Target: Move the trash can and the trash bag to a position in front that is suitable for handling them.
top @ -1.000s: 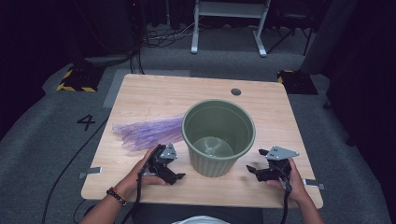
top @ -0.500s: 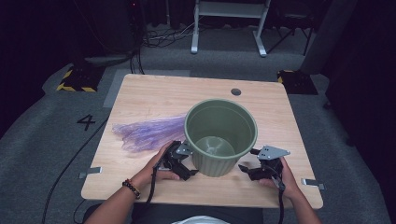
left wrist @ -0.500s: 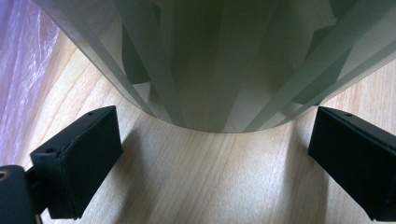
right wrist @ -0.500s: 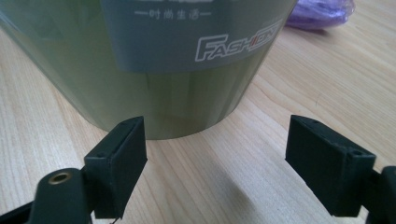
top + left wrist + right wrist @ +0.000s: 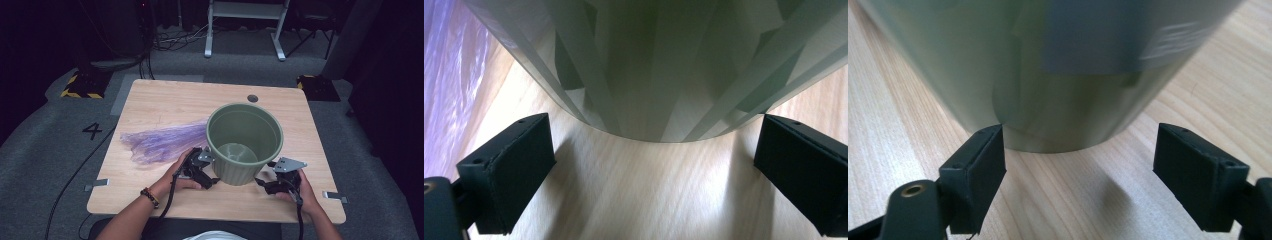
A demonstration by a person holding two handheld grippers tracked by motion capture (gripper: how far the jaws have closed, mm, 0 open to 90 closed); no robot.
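The wooden counter [image 5: 165,105] is seen filling the middle of the high view, with grey floor around it. On it, right of centre, a green plastic bin [image 5: 245,142] is stood upright and empty, tapering toward its base. A crumpled purple plastic bag [image 5: 160,142] is laid flat to the left of the bin, touching or just beside its wall.

The bin is judged light, stiff and smooth-walled, so it is likely to slip under a narrow pinch; it is best taken by the rim, or pressed between both grippers low on opposite sides. The bag is judged soft and flimsy.

The left gripper [image 5: 204,172] is held at the bin's lower left, the right gripper [image 5: 267,182] at its lower right. Both pairs of jaws are spread wide, nothing pinched, with the bin's base just ahead of them.
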